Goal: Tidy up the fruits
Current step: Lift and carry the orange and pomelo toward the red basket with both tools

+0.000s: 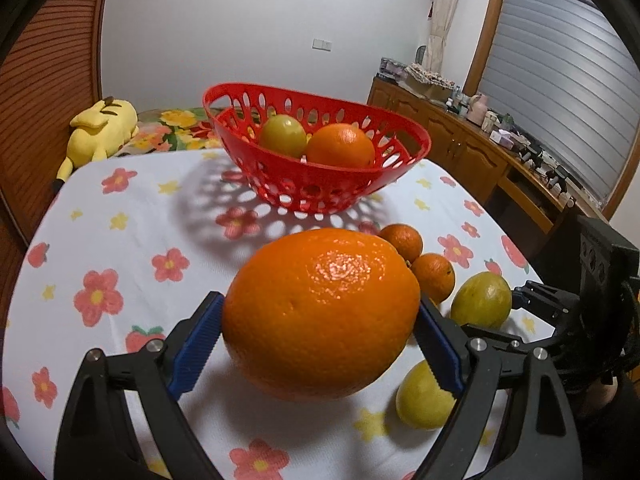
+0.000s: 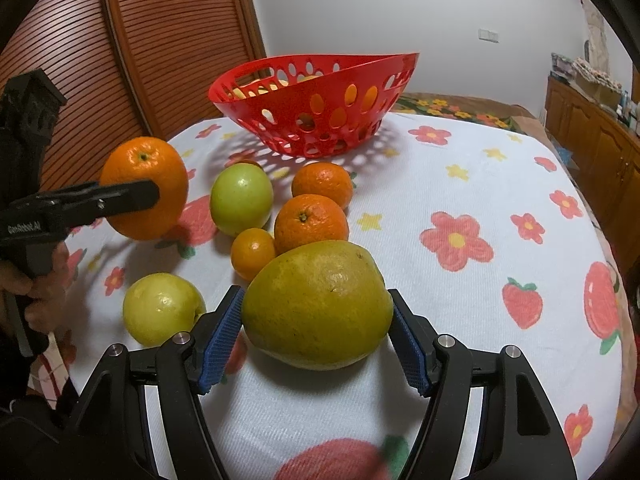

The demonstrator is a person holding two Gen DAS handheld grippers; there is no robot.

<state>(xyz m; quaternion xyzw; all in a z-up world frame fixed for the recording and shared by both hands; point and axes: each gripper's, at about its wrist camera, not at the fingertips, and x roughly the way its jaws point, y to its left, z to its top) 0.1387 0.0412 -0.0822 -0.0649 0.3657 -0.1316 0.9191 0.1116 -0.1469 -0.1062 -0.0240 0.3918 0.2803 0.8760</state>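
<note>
My left gripper point(image 1: 320, 332) is shut on a large orange point(image 1: 320, 312) and holds it above the table; the orange also shows in the right wrist view point(image 2: 144, 188). My right gripper point(image 2: 316, 328) has its blue pads against both sides of a big yellow-green citrus point(image 2: 318, 304), which rests on the cloth. The red perforated basket point(image 1: 280, 184) stands at the far side and holds a yellow-green fruit point(image 1: 282, 134) and an orange point(image 1: 340, 146). The basket also shows in the right wrist view point(image 2: 280, 92).
On the flowered tablecloth point(image 2: 480, 184) lie a green apple point(image 2: 241, 198), a yellow fruit point(image 2: 162, 308), two oranges point(image 2: 312, 222) point(image 2: 322, 184) and a small tangerine point(image 2: 253, 254). A yellow plush toy point(image 1: 102, 128) lies beyond the table. Wooden cabinets point(image 1: 460, 140) stand at the right.
</note>
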